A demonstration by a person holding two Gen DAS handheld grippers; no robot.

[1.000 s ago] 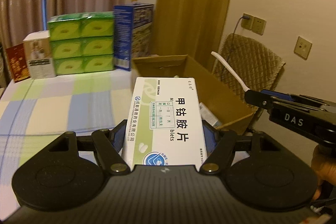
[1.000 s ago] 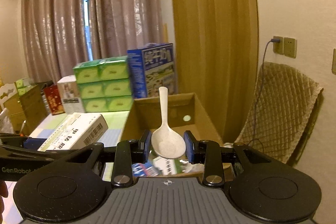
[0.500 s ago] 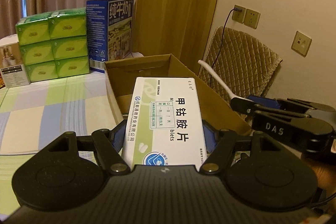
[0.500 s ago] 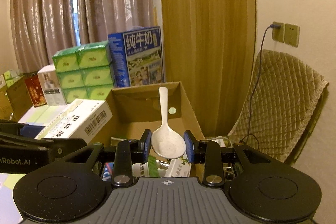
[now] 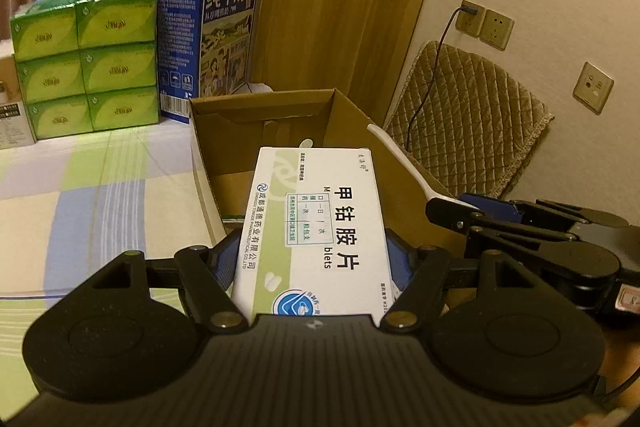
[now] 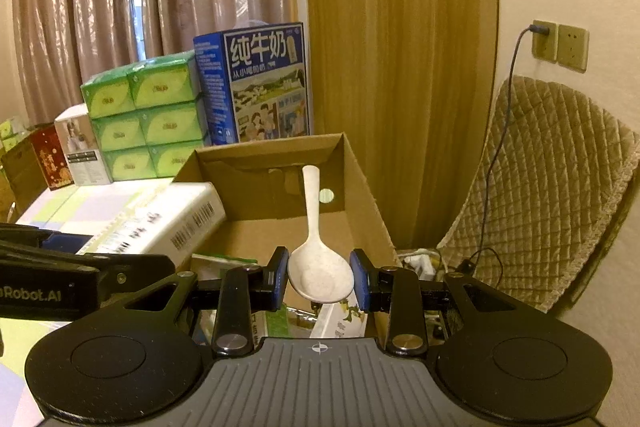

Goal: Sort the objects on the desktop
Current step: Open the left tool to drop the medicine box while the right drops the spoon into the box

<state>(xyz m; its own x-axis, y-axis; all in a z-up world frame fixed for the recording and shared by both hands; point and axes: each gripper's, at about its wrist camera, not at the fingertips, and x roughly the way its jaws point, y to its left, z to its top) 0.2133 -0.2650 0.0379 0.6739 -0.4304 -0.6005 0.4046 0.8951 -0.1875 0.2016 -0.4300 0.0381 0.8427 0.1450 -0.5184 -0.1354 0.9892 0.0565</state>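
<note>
My left gripper is shut on a white and green medicine box, which juts forward over the near left rim of an open cardboard box. My right gripper is shut on the bowl of a white plastic spoon, whose handle points away over the cardboard box. In the right wrist view the medicine box and the left gripper show at the left. In the left wrist view the spoon and the right gripper show at the right. Several packets lie inside the cardboard box.
A pastel checked tablecloth covers the table. At its back stand stacked green tissue packs, a blue milk carton and smaller boxes. A quilted chair with a charging cable stands right of the box by the wall.
Both grippers have moved forward and down toward the cardboard box, which now looks larger and nearer in both views. Their holds on the medicine box and the spoon are unchanged.
</note>
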